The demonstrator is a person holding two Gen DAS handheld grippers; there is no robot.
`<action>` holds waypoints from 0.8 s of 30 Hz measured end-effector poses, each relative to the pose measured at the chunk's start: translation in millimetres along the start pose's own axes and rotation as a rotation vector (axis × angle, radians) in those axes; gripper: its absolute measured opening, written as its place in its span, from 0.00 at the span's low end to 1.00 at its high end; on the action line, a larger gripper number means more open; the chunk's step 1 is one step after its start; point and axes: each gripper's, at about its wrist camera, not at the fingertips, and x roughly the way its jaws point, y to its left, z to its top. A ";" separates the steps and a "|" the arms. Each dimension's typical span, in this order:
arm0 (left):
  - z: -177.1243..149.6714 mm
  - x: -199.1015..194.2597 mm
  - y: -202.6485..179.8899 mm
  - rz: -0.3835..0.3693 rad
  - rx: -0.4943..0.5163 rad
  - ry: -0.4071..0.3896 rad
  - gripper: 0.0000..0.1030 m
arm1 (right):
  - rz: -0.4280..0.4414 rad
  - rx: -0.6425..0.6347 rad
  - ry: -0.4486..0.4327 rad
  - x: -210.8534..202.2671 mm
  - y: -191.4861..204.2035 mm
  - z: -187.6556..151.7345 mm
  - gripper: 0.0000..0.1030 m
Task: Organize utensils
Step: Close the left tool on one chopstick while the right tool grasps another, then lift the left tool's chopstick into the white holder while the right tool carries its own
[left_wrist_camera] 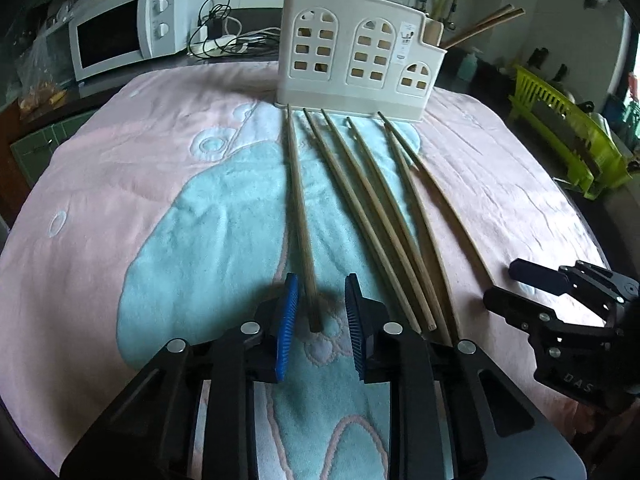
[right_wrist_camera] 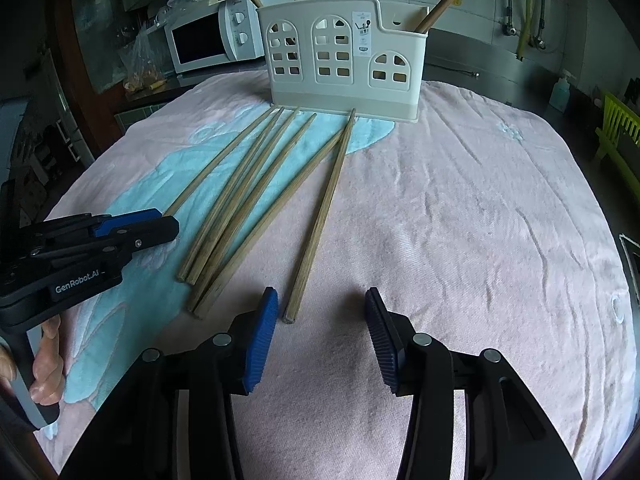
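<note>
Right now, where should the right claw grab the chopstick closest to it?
Grab the chopstick by its thick near end, coming down from above with the right claw straddling it. It lies flat on the towel, and only that end sits clear of the other chopsticks.

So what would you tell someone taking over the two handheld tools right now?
Left tool: open around the near end of the leftmost chopstick, pads not visibly pressing yet.
Right tool: open and empty, above the towel.
Things: five more chopsticks lie loose on the towel in front of the white holder.
Done: a few chopsticks already stand in the holder.
Left: grip the leftmost one, put it in the holder, then do the same with the other five.
</note>
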 end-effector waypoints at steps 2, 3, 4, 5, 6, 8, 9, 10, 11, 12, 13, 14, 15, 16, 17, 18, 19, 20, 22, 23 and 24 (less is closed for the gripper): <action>0.1 1.9 -0.7 -0.005 0.001 0.008 0.13 | -0.009 -0.002 -0.002 -0.1 0.2 -0.2 0.39; 0.5 2.2 -1.6 -0.001 0.006 0.007 0.13 | -0.011 -0.002 -0.003 0.0 -0.1 -0.2 0.38; 0.9 2.7 -2.4 0.004 0.011 0.008 0.12 | -0.011 0.000 -0.003 -0.2 -0.5 -0.2 0.37; 1.9 3.7 -2.3 0.013 0.010 0.010 0.11 | -0.011 0.002 -0.003 -0.3 -0.8 -0.1 0.36; 2.6 4.1 -1.6 0.018 0.004 0.012 0.10 | -0.010 0.004 -0.003 -0.4 -1.7 0.1 0.35; 4.2 4.8 0.7 0.013 -0.019 0.017 0.10 | -0.012 0.008 -0.003 -1.0 -2.6 -0.1 0.33; 3.9 4.8 0.1 0.017 -0.019 0.017 0.10 | -0.011 0.009 -0.003 -1.1 -2.9 0.0 0.33; 3.6 5.1 -1.8 0.028 -0.010 0.016 0.10 | -0.013 0.009 -0.004 -0.9 -2.8 0.1 0.32; 3.0 5.4 -5.7 0.050 0.011 0.013 0.10 | -0.015 0.008 -0.004 -0.9 -2.0 -0.2 0.32; 2.5 5.7 -9.0 0.068 0.028 0.011 0.09 | -0.019 0.003 -0.004 -0.8 -1.0 -0.3 0.32; 2.5 6.0 -11.6 0.084 0.042 0.011 0.09 | -0.023 0.000 -0.005 -0.4 -1.0 -0.4 0.32; 2.7 6.0 -13.0 0.094 0.046 0.012 0.09 | -0.030 -0.005 -0.005 0.1 0.5 -0.2 0.32; 3.1 5.5 -12.2 0.092 0.039 0.013 0.08 | -0.035 -0.006 -0.005 0.4 0.9 0.3 0.32; 3.3 4.5 -10.6 0.083 0.028 0.015 0.08 | -0.038 -0.006 -0.003 0.6 1.4 0.9 0.32; 3.5 2.1 -8.2 0.068 0.013 0.013 0.07 | -0.039 -0.007 -0.003 0.9 1.6 1.2 0.30; 3.3 -0.9 -7.0 0.059 0.008 0.007 0.07 | -0.042 -0.011 -0.003 1.1 2.2 1.5 0.27; 3.3 -4.2 -6.4 0.054 0.008 -0.001 0.06 | -0.049 -0.015 -0.004 1.5 3.1 1.6 0.27; 3.3 -9.4 -5.6 0.050 0.012 -0.012 0.06 | -0.056 -0.023 -0.004 1.6 4.9 1.5 0.22; 3.4 -15.2 -4.5 0.048 0.015 -0.025 0.06 | -0.068 -0.042 -0.004 1.3 9.7 1.4 0.14; 4.2 -19.5 -3.1 0.049 0.015 -0.036 0.06 | -0.072 -0.049 -0.004 1.2 11.0 1.3 0.09; 4.9 -23.0 -1.7 0.045 0.014 -0.044 0.06 | -0.080 -0.054 -0.004 0.9 12.8 1.2 0.09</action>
